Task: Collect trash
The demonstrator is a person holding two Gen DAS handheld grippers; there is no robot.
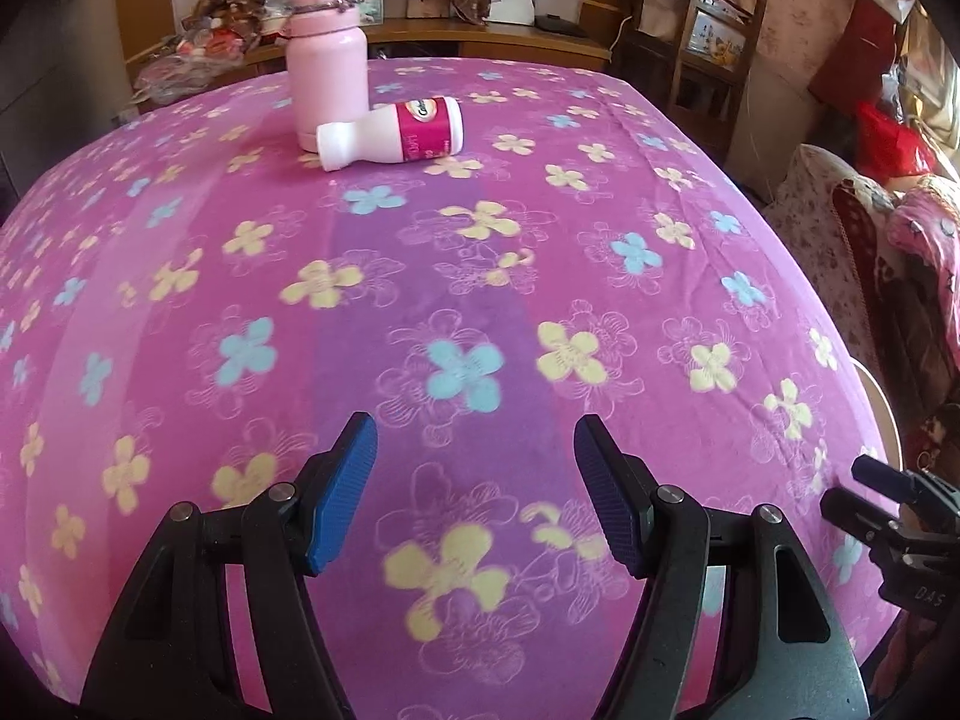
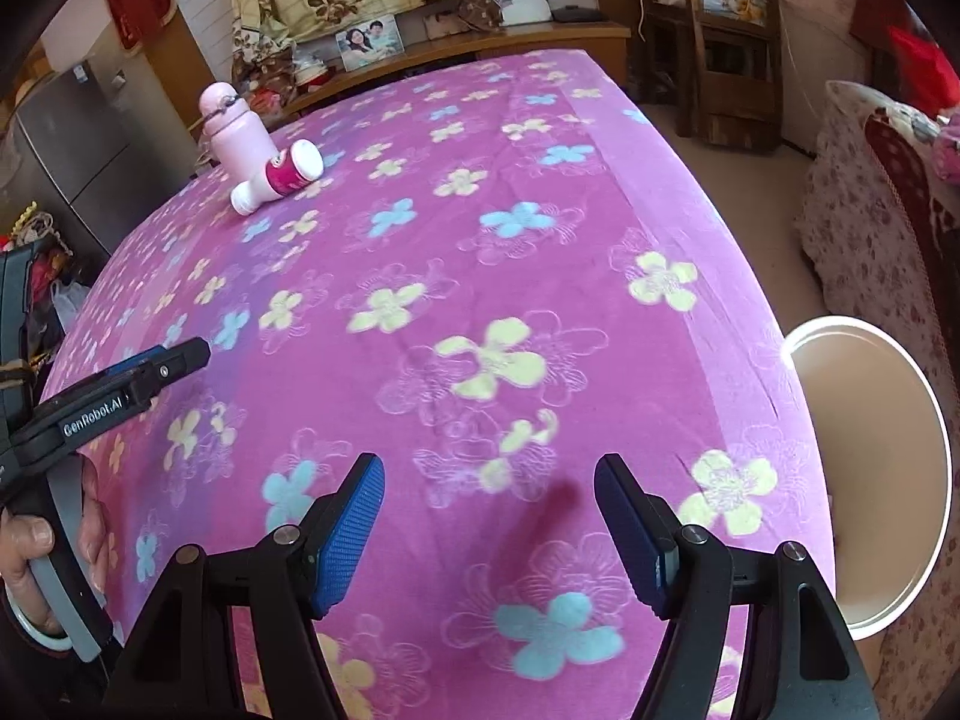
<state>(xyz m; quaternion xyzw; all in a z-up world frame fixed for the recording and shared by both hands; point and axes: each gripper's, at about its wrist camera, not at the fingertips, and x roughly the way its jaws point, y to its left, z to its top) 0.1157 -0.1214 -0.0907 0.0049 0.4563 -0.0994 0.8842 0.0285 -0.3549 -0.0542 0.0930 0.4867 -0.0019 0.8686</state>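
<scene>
Left gripper (image 1: 475,438): jaws apart, nothing between them, poised above the flowered cloth (image 1: 480,300). Right gripper (image 2: 489,480): jaws apart, likewise empty. Each gripper carries two blue pads (image 2: 348,534).

Two bottles are on the cloth, both at about 11 o'clock from the left gripper, well apart from it:
1. One white bottle (image 1: 393,132) with a magenta label, lying on its side.
2. One pink bottle (image 1: 327,54), upright, just behind the white one and touching or nearly touching it.

One round bin (image 2: 876,474) with a white rim stands beside the table's edge, at 3 o'clock from the right gripper. One hand (image 2: 36,546) is visible, holding the left gripper's handle.
</scene>
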